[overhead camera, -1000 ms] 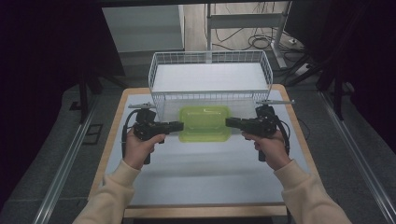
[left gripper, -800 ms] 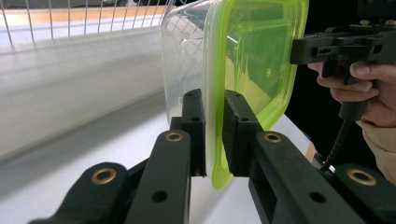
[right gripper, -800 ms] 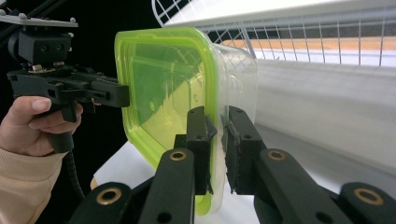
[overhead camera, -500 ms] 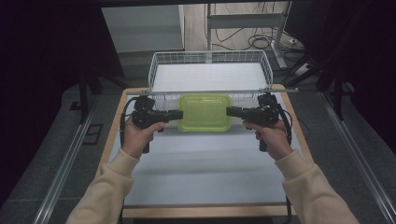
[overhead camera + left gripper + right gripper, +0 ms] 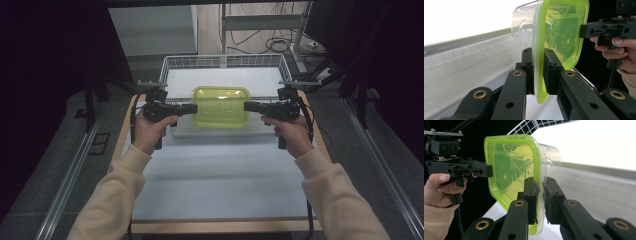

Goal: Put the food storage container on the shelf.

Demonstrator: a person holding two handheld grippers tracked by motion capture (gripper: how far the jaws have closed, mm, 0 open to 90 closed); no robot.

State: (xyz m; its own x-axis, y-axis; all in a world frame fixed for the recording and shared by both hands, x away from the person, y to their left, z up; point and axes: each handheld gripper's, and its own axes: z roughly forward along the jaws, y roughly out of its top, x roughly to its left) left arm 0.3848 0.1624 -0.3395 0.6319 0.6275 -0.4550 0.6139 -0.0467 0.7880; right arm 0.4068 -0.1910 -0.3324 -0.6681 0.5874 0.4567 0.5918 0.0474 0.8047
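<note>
Claw grip is seen on both sides: the left claw (image 5: 192, 109) is clenched on the left rim of the lidded container (image 5: 221, 106), and the right claw (image 5: 246, 106) is clenched on its right rim. In the left gripper view the green lid's (image 5: 560, 32) edge is pinched between the two black pads (image 5: 550, 68), and the same is seen in the right gripper view (image 5: 530, 195).

The container is held level in the air between the two claws, above the far part of the bench (image 5: 220, 170) and just at the near wall of the wire basket (image 5: 172, 65).

It is judged to be light and fairly stiff: thin clear plastic below, a translucent green lid on top. The smooth plastic is likely to be slippery, and the lid edge may flex if squeezed hard. Hold is best taken at the projecting rim on opposite short sides, as is done now, so that the weight is shared and tilting is avoided.

No contents can be made out through the lid. The basket's white floor is seen bare behind the container.
</note>
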